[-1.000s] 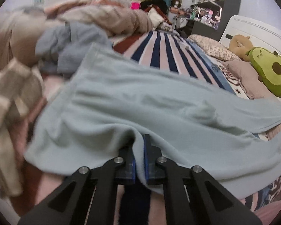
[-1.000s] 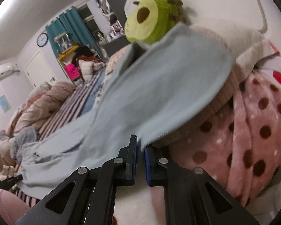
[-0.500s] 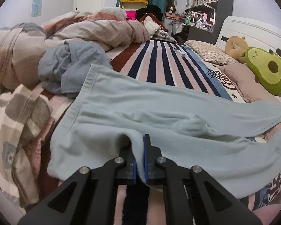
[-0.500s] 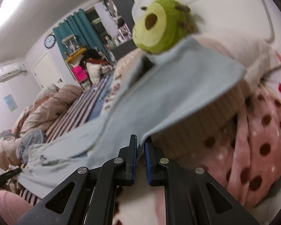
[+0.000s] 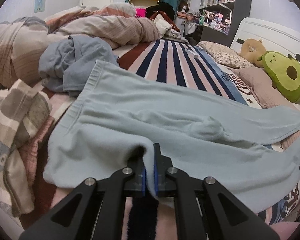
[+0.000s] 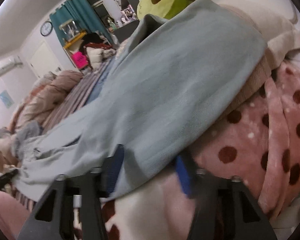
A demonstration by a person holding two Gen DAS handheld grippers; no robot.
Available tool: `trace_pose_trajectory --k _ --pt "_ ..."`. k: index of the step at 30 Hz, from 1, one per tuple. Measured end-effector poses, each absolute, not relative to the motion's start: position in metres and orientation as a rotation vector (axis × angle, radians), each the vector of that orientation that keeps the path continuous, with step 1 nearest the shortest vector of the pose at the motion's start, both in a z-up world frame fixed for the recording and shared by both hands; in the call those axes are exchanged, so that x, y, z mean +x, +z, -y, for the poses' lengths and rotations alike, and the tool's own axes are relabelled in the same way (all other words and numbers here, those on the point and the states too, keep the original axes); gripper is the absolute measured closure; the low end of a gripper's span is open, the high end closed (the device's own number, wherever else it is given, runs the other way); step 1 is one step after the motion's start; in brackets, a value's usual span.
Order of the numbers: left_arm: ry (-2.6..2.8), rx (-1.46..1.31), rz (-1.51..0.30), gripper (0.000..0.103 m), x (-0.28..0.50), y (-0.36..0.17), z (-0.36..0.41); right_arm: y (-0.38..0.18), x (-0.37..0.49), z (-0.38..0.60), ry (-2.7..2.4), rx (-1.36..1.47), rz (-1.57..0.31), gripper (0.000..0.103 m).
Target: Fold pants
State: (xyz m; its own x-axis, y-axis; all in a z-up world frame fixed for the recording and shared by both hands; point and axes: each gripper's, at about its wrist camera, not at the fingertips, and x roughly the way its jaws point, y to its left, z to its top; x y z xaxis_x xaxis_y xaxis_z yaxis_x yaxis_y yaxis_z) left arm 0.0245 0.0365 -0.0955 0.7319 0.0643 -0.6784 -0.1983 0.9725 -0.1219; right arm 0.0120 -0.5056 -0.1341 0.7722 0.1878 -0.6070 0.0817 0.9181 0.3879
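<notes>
Left wrist view: the left hand-held gripper pinches the near edge of the pale blue pants, spread across the frame's middle on the striped bed. Right hand-held gripper is spread around the cuff; pinch it fully before lifting.

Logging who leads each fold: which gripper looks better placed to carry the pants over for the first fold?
Left, probably. The left gripper is clamped on the pants edge near the waistband. The right gripper stands open, the leg hem lying loose between its fingers, so it must re-grip first.
</notes>
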Motion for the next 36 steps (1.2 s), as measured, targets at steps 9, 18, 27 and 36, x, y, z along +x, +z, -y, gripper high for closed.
trace_pose_trajectory --k 9,18,27,36 --pt "0.115 -0.191 -0.688 0.099 0.040 -0.074 -0.054 -0.088 0.011 0.503 0.102 0.404 -0.590 0.099" --pt "0.077 -0.141 -0.620 0.099 0.096 -0.051 -0.062 -0.032 0.078 0.475 0.072 0.218 -0.535 0.101" --pt "0.085 -0.104 -0.646 0.099 0.176 -0.052 -0.064 -0.018 0.166 0.440 0.022 0.067 -0.558 0.101" --pt "0.113 -0.021 -0.764 0.098 0.236 -0.087 -0.062 -0.047 0.216 0.425 -0.053 -0.070 -0.655 0.101"
